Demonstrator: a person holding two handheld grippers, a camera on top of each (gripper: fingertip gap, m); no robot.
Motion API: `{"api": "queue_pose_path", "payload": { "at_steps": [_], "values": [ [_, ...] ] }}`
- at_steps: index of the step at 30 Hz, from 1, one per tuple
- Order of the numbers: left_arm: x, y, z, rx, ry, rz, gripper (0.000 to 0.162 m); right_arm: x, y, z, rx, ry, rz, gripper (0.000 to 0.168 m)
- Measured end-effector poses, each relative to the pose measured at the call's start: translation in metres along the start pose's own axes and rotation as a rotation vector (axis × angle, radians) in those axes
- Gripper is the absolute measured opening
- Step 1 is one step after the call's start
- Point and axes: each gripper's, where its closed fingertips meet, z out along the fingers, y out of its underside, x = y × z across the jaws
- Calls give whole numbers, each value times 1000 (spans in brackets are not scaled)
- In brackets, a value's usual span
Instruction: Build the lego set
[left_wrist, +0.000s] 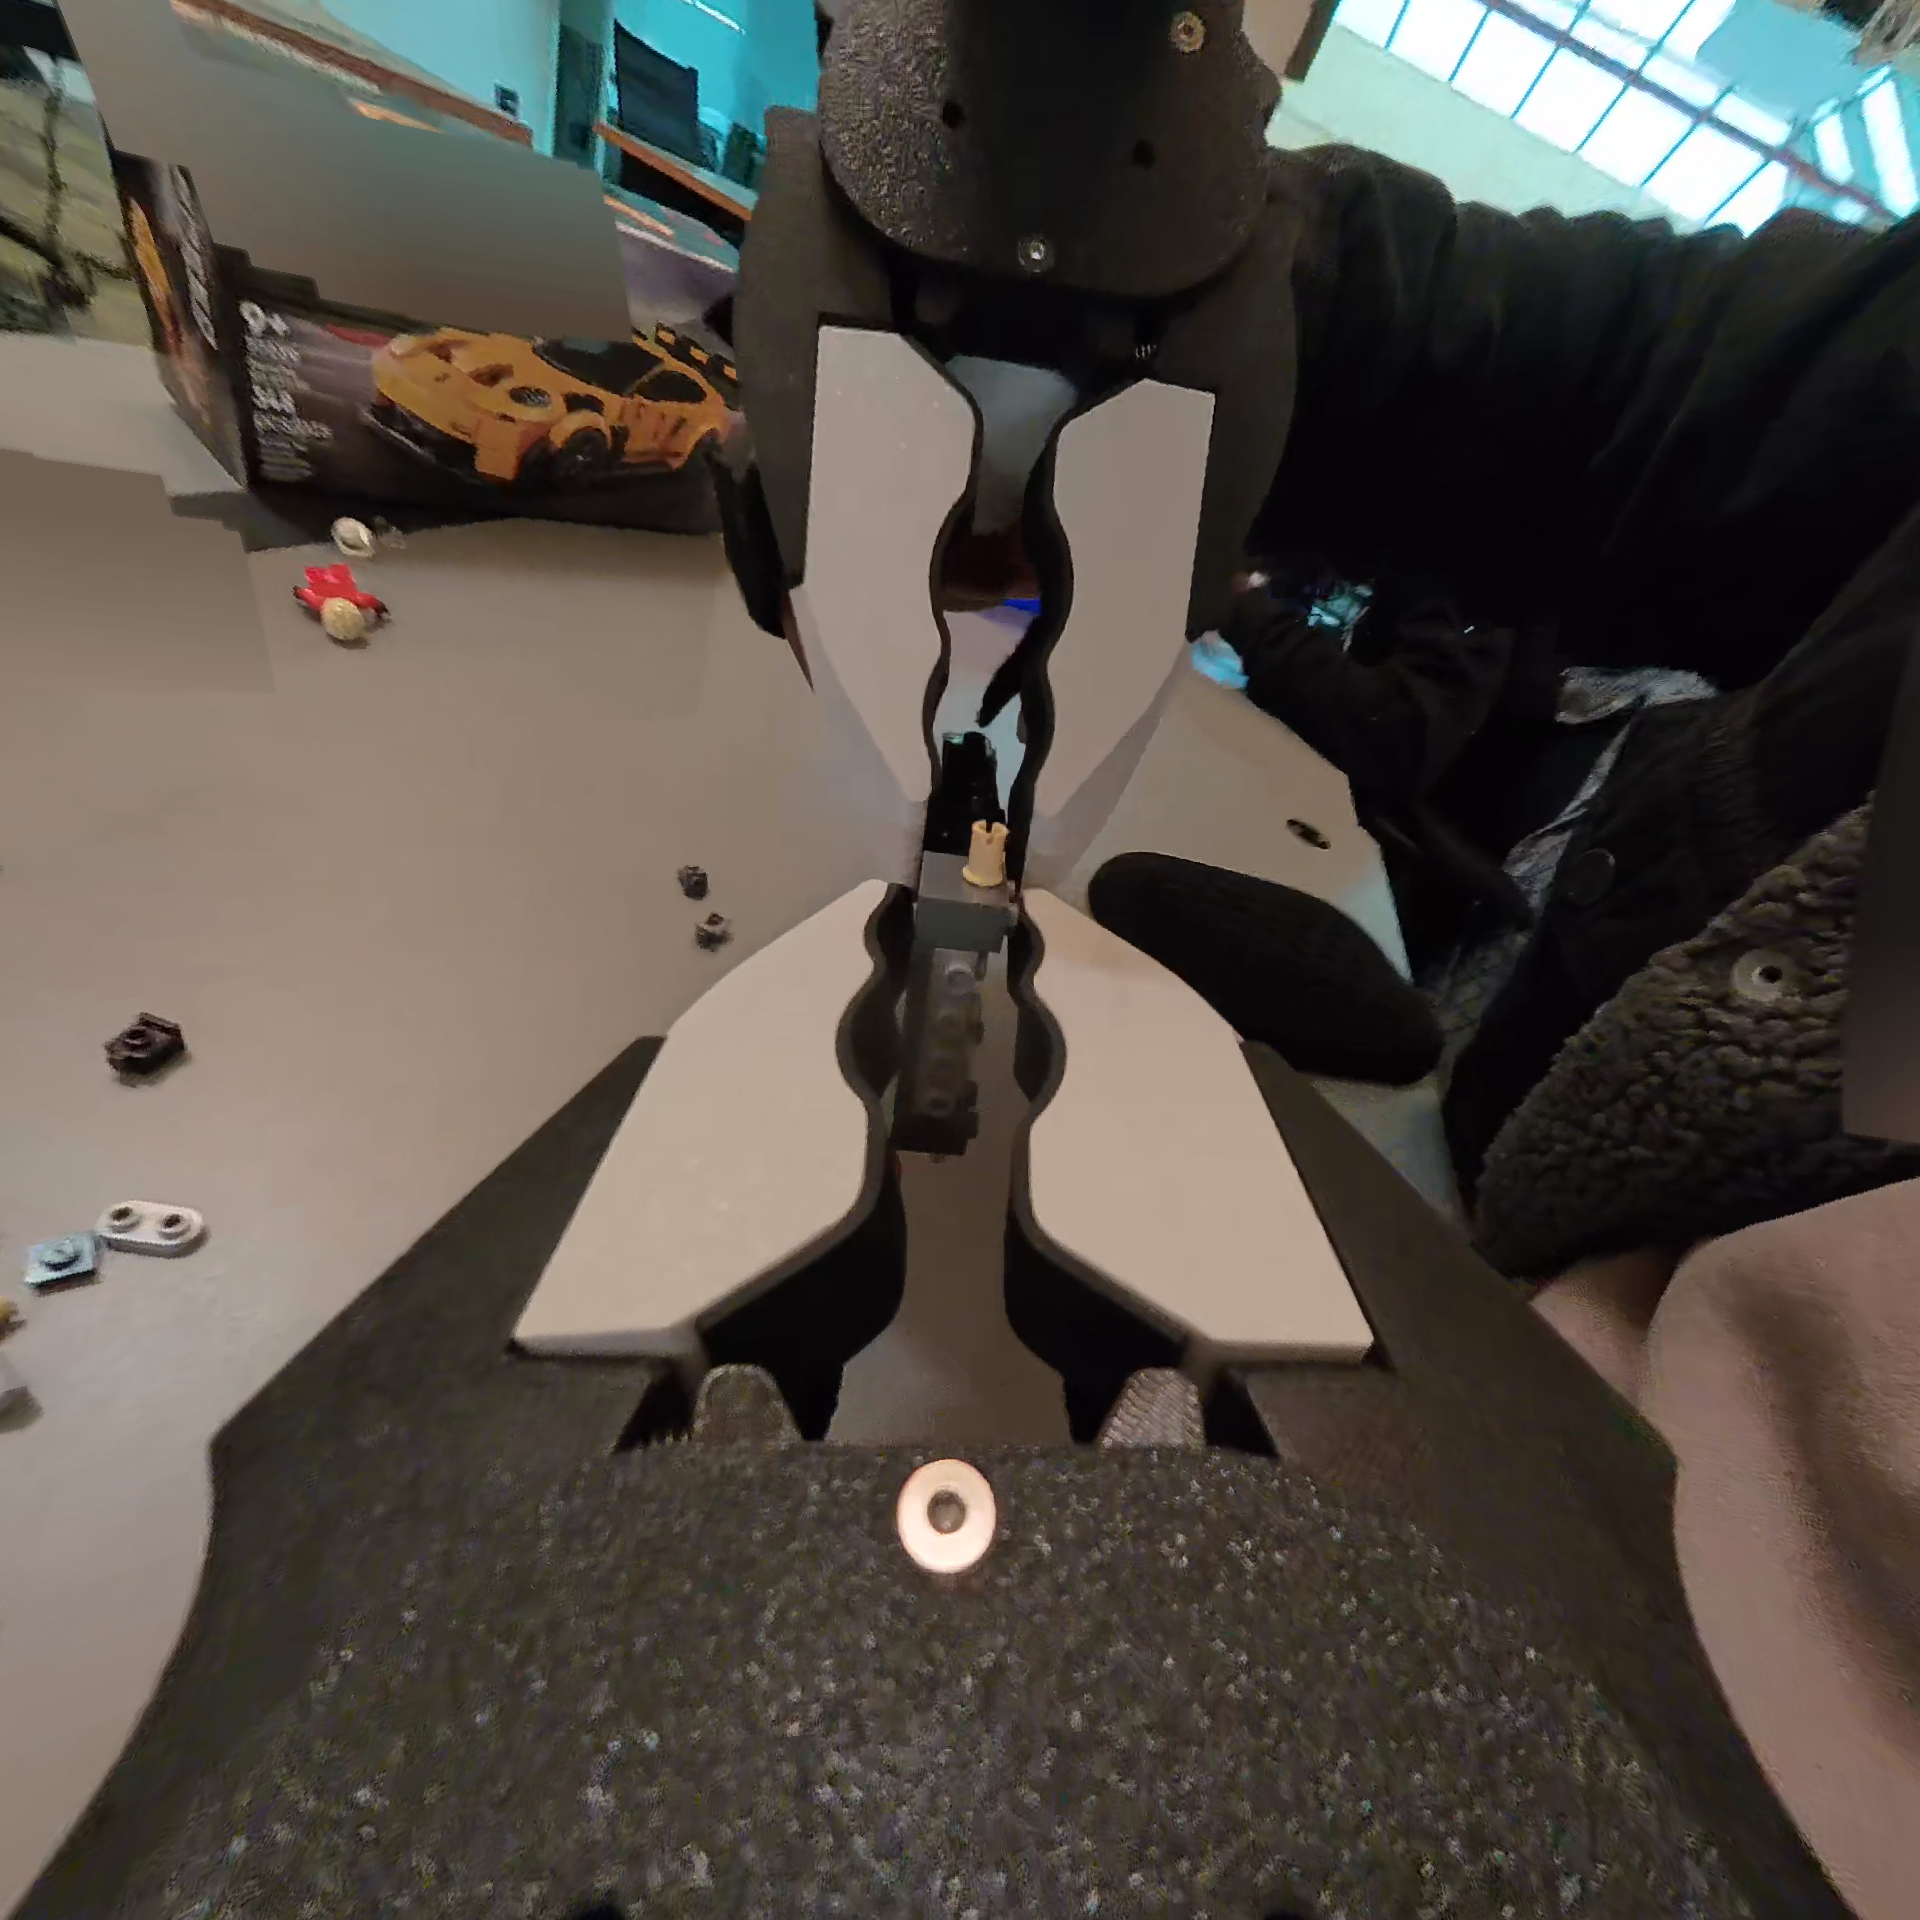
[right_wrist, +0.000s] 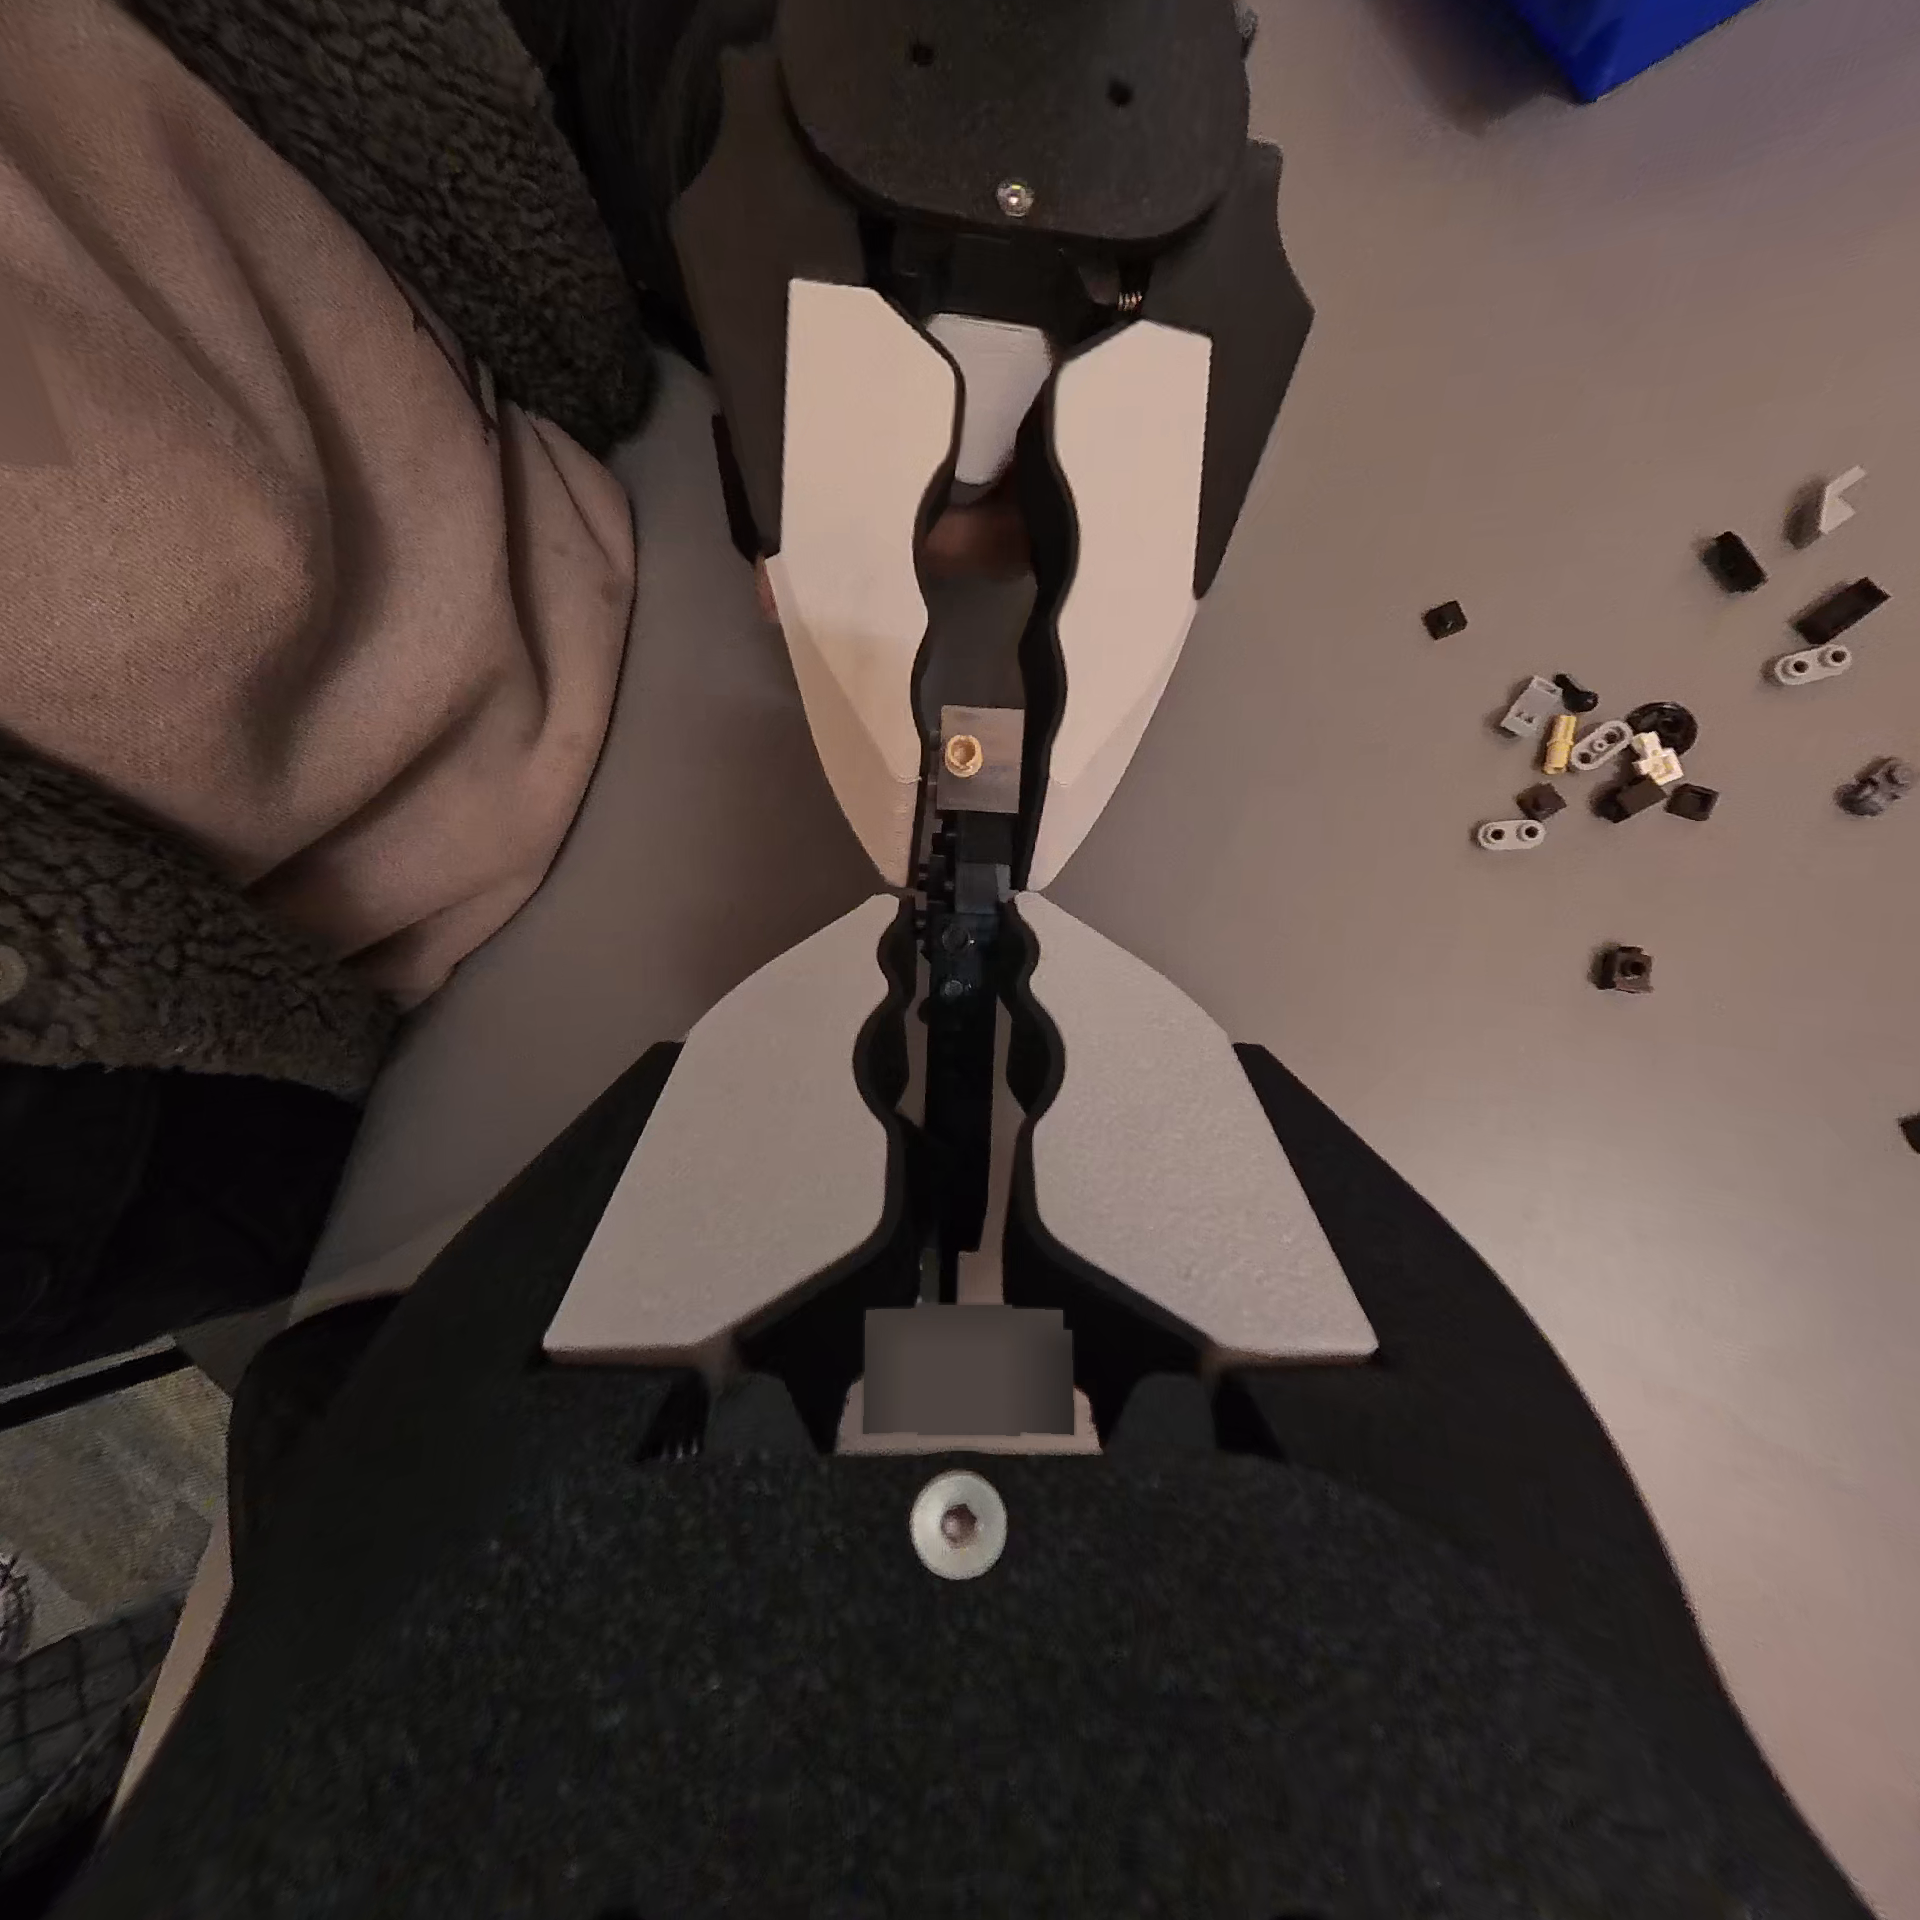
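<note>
My left gripper (left_wrist: 954, 904) is shut on a dark grey studded Lego piece (left_wrist: 948, 1029) that carries a tan pin (left_wrist: 984, 852). My right gripper (left_wrist: 971, 821) faces it tip to tip from above, shut on a black Lego piece (left_wrist: 968, 774) that meets the grey one. In the right wrist view my right gripper (right_wrist: 961, 909) holds the black piece (right_wrist: 961, 1091) edge-on. The left gripper (right_wrist: 966, 862) is opposite, holding the grey piece (right_wrist: 992, 784) with the tan pin (right_wrist: 963, 753). The joint between the two pieces is partly hidden by the fingers.
A Lego box (left_wrist: 499, 405) with a yellow car picture stands at the back left of the grey table (left_wrist: 468, 831). A red minifigure part (left_wrist: 338, 603) and loose pieces lie near it. A pile of small pieces (right_wrist: 1621, 748) lies to the right. A person's dark fleece sleeve (left_wrist: 1704, 1049) is close by. My left and right fingertips are right by each other.
</note>
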Motion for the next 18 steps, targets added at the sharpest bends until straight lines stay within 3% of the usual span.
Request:
{"api": "queue_pose_path", "payload": {
  "at_steps": [11,18],
  "values": [
    [-1,7,-1,-64,-58,156,15,0,2,6,23,37,1,16],
    [2,10,1,-98,-103,344,15,-2,7,6,-19,178,-193,18]
  ]
}}
